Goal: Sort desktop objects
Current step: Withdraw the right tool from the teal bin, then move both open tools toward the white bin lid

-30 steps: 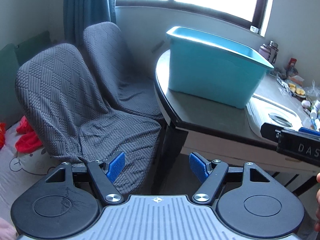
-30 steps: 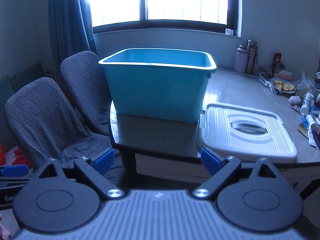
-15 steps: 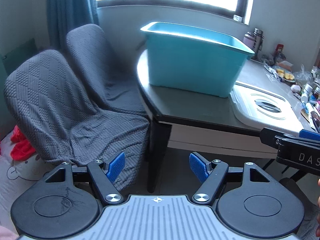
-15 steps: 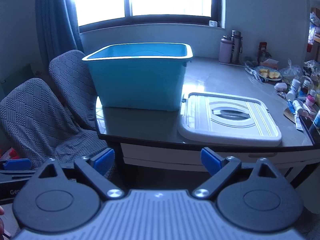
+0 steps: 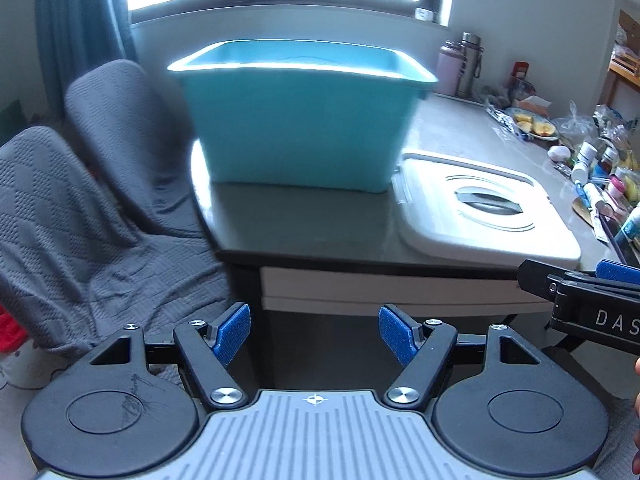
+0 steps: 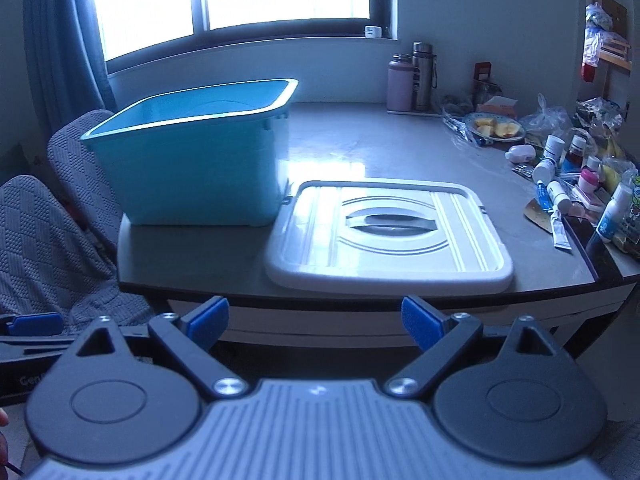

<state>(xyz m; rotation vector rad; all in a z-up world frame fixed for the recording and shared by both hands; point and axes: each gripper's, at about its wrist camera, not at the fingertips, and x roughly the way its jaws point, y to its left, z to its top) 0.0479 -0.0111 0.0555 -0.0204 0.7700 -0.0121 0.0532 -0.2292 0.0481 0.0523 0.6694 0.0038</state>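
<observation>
A teal plastic bin [image 5: 300, 120] stands on the left end of the grey table [image 6: 380, 148]; it also shows in the right wrist view [image 6: 192, 160]. Its white lid [image 6: 388, 236] lies flat beside it, also seen in the left wrist view [image 5: 480, 208]. Small bottles and tubes [image 6: 560, 184] crowd the table's right edge. My left gripper [image 5: 314, 334] is open and empty, off the table's front edge. My right gripper [image 6: 314, 320] is open and empty, in front of the lid. The right gripper's side [image 5: 588, 304] shows at the left wrist view's right edge.
Two grey covered chairs [image 5: 100, 184] stand left of the table. Two flasks [image 6: 412, 80] stand at the back near the window. A plate of fruit [image 6: 496, 128] and plastic bags [image 6: 552, 116] lie at the back right.
Both cameras have swung to the right and a little up. The bin and lid now sit more centred, and the bottles at the right have come into view. Both grippers stay open.
</observation>
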